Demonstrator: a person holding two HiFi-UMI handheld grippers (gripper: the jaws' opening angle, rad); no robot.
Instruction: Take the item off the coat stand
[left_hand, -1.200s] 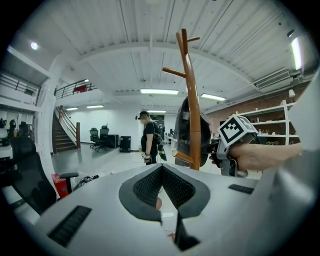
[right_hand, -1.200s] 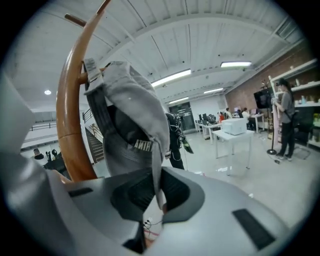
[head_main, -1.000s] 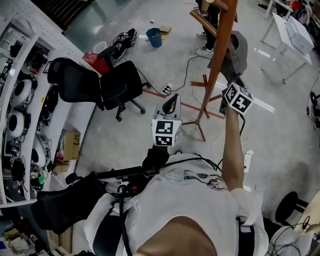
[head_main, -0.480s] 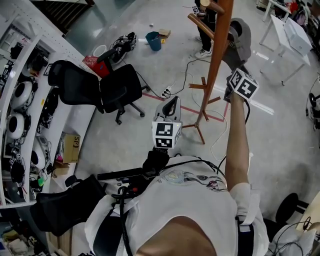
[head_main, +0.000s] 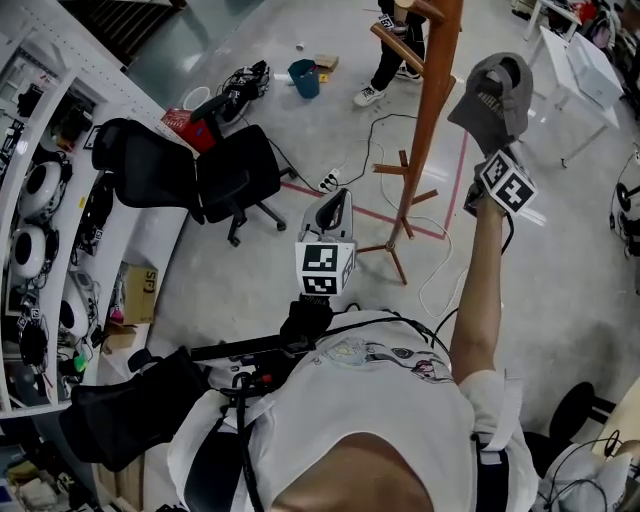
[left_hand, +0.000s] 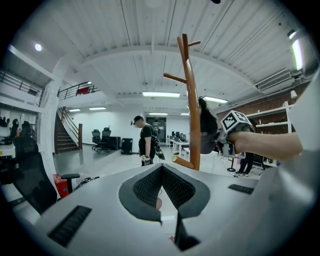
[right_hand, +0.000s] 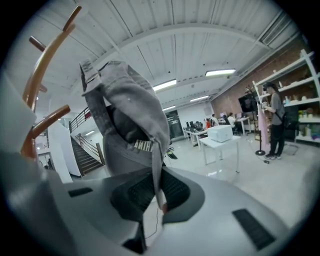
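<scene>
The right gripper (head_main: 492, 150) is clamped on the grey cap (head_main: 492, 95). In the right gripper view its pads are pinching the edge of the brim, and the cap is hanging upward from them. A second ago, the cap was sitting tight against the wooden coat stand (head_main: 435, 120) near the top of the head view. Now it is riding to the right of the pole with floor showing between the two, so I'd say it is already off its peg. What's left looks like carrying it away and setting it down.

The left gripper (head_main: 335, 212) is being held out in the middle of the frame. Its jaws are together with nothing between them.

As for containers, a blue bucket (head_main: 308, 77) is standing on the floor at the upper centre, and I can't tell what is in it. A cardboard box (head_main: 140, 292) is sitting at the left beside the white shelving (head_main: 95, 60), with its contents hidden. The shelving is holding rounded white gear and dark oddments.
</scene>
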